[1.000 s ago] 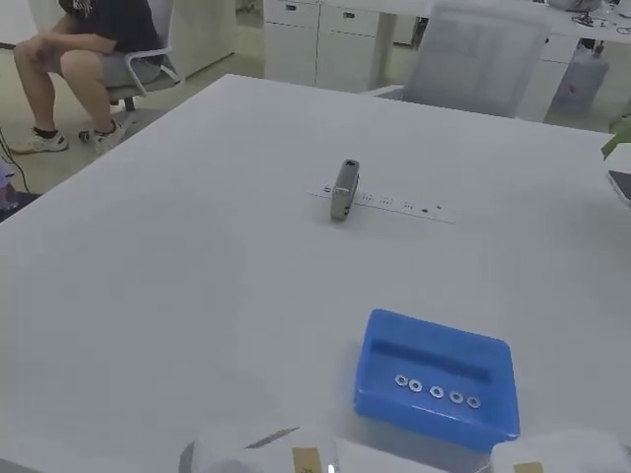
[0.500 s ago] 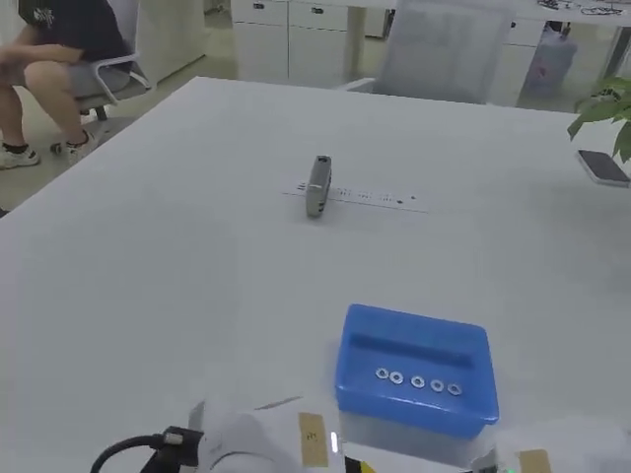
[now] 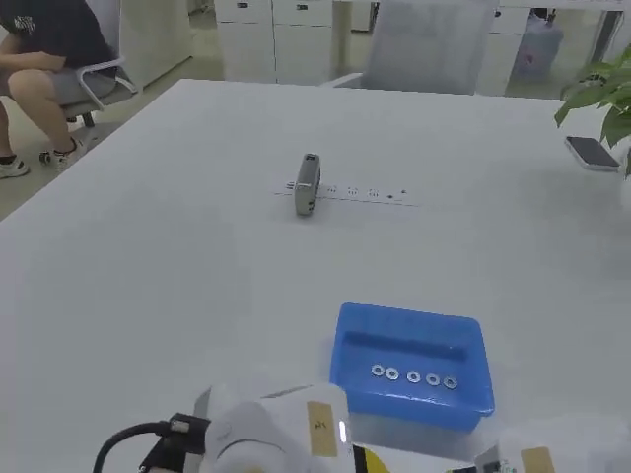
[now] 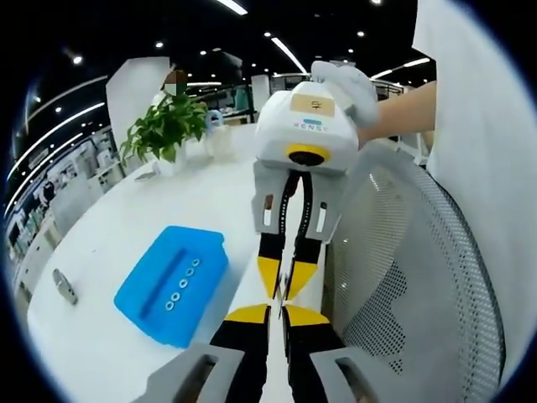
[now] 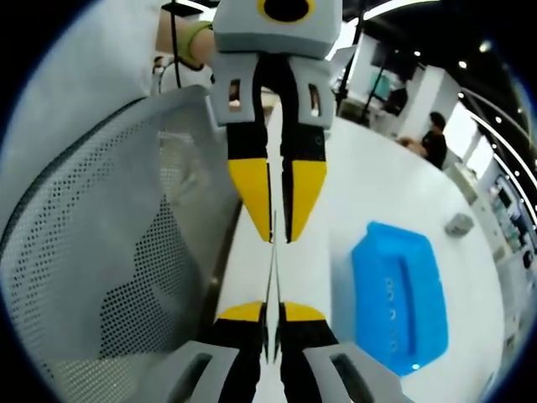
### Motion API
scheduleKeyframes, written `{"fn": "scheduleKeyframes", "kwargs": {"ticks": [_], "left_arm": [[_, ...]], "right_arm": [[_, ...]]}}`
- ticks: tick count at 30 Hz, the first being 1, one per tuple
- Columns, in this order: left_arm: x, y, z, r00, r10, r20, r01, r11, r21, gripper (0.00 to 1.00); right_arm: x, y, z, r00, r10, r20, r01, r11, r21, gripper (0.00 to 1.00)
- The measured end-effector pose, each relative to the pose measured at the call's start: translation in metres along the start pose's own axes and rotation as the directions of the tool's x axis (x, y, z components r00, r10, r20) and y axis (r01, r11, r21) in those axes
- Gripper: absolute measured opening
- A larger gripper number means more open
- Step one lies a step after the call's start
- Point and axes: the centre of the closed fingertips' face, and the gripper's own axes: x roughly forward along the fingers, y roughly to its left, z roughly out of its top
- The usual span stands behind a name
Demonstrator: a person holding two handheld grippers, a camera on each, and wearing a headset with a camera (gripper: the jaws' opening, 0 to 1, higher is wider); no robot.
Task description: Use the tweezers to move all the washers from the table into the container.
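Note:
The blue container (image 3: pixel 409 330) sits near the table's front edge, with several washers (image 3: pixel 414 376) in a row inside it. The same container (image 4: pixel 147 298) appears in the left gripper view and again as the blue container (image 5: pixel 403 332) in the right gripper view. My two grippers face each other tip to tip off the table edge, beside the container. My right gripper (image 5: pixel 273 312) is shut on thin metal tweezers (image 5: pixel 273 252), which point at my left gripper (image 5: pixel 279 231). My left gripper (image 4: pixel 280 312) has its jaws together, opposite my right gripper (image 4: pixel 285 285).
A grey device (image 3: pixel 308 184) lies mid-table by a printed strip. A phone (image 3: pixel 592 152) and a plant (image 3: pixel 601 94) are at the far right. A person (image 3: pixel 49 49) sits at the back left. A mesh chair (image 4: pixel 411 277) is close to the grippers.
The head camera has shifted, so the table scene sits further left. The white gripper casings have risen into the bottom of the view. Container and washers have not moved.

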Motion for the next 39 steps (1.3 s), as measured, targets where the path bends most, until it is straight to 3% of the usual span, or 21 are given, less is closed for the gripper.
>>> {"fn": "scheduleKeyframes", "kwargs": {"ticks": [5, 8, 23, 39], "left_arm": [[-0.003, -0.002, -0.003, 0.9983, 0.006, -0.058, -0.001, 0.996, 0.094, 0.0], [-0.003, -0.001, 0.001, 0.9987, 0.011, -0.05, -0.005, 0.993, 0.117, 0.0], [-0.003, 0.0, 0.008, 0.9996, 0.0, -0.029, 0.003, 0.994, 0.108, 0.0], [0.0, -0.003, 0.011, 0.9993, -0.019, -0.032, 0.023, 0.991, 0.129, 0.0]], "right_arm": [[-0.002, -0.001, 0.0, 0.9999, -0.009, 0.013, 0.009, 1.0, 0.01, 0.03], [-0.001, 0.0, 0.0, 1.0, -0.007, 0.007, 0.007, 1.0, 0.006, 0.03], [-0.001, -0.003, -0.003, 0.9999, -0.009, 0.009, 0.009, 1.0, 0.016, 0.03], [0.004, -0.002, -0.007, 1.0, -0.002, -0.004, 0.002, 1.0, 0.019, 0.03]]}}
